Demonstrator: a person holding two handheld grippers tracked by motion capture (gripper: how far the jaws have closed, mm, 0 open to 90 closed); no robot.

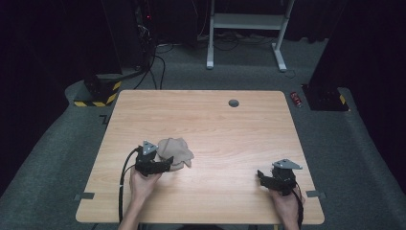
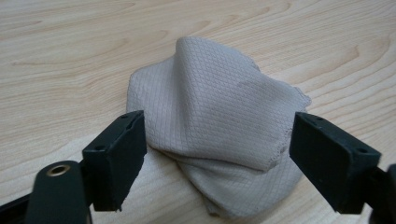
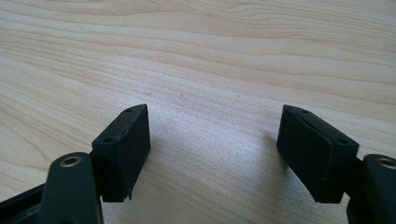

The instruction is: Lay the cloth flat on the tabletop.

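Note:
A crumpled beige cloth (image 1: 175, 152) lies on the wooden table (image 1: 215, 124), left of centre. My left gripper (image 1: 167, 165) is at the cloth's near edge, held by a hand from below. In the left gripper view the cloth (image 2: 219, 126) bulges between the two wide-apart jaws of the left gripper (image 2: 217, 161), which stands open around its near part without pinching it. My right gripper (image 1: 261, 175) rests near the front right of the table. Its jaws stand open over bare wood in the right gripper view, the right gripper (image 3: 212, 154) holding nothing.
A small round grey grommet (image 1: 233, 103) sits in the table near the far edge. Grey carpet surrounds the table, with a white desk frame (image 1: 246, 28) and black-yellow striped base (image 1: 98, 93) beyond it. A red can (image 1: 297, 99) lies on the floor at right.

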